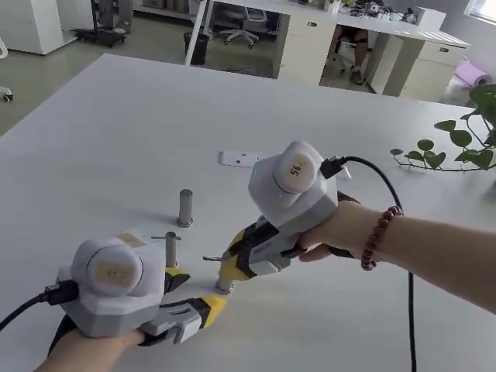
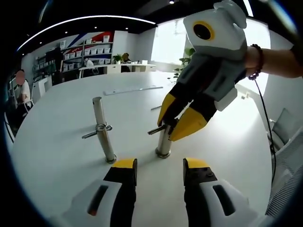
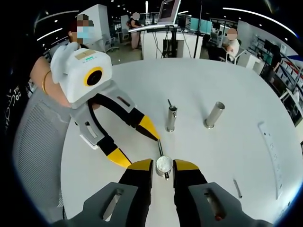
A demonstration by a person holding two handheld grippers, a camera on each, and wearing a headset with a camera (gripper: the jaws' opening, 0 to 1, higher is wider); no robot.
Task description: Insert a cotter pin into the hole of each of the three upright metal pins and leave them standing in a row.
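Pinching the cotter pin [image 2: 154, 129] in your right tool [image 2: 169, 126], drive it squarely through the metal pin [image 2: 164, 144]; left tool [image 2: 160, 163] gapes empty.

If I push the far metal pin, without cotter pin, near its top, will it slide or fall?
The far metal pin is tall on a narrow base, so it would probably tip. Being round, it may then roll on the smooth table.
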